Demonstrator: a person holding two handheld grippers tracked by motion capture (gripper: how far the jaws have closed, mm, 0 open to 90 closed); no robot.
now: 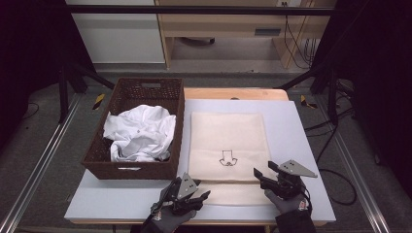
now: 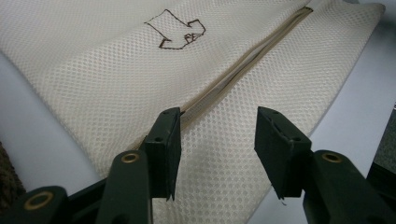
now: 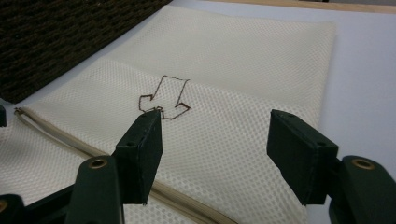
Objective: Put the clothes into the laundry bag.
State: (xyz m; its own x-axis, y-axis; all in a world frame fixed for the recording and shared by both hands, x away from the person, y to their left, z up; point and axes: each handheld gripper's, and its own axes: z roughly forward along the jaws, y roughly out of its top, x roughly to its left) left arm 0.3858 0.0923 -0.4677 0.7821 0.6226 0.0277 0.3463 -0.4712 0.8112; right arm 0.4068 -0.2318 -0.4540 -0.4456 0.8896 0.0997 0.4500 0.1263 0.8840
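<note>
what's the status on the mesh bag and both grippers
Left gripper open, right gripper open, both empty. Mesh bag flat on table, zipper at near edge. Nothing in the way.

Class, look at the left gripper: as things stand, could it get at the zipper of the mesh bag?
Probably yes. The left gripper hangs open just above the zipper of the mesh bag, and nothing lies between them.

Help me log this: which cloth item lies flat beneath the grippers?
The cream mesh bag with the arrow mark, spread flat; the white cloth sits crumpled in the basket.
</note>
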